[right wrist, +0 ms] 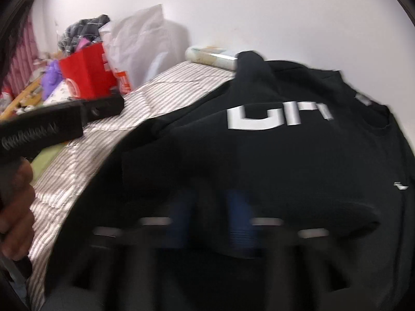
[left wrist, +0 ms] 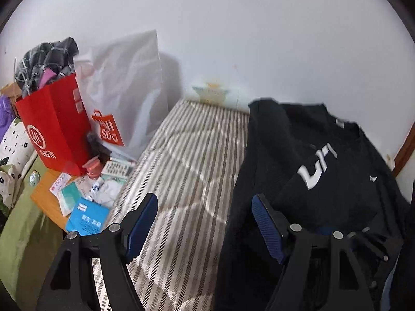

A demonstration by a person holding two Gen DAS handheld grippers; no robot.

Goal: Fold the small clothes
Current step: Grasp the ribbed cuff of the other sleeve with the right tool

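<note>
Left gripper (left wrist: 205,223) hovers spread open beside the black shirt (left wrist: 311,160) lying right on the striped bed (left wrist: 186,160), seemingly ready to fold. Right gripper (right wrist: 207,223) is blurred over the shirt; its grip cannot be told.

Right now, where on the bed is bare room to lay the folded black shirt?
The striped bedcover is bare between the black shirt on the right and the white Miniso bag on the left. Beyond the red bag, the wooden board is crowded with papers and a blue card.
</note>
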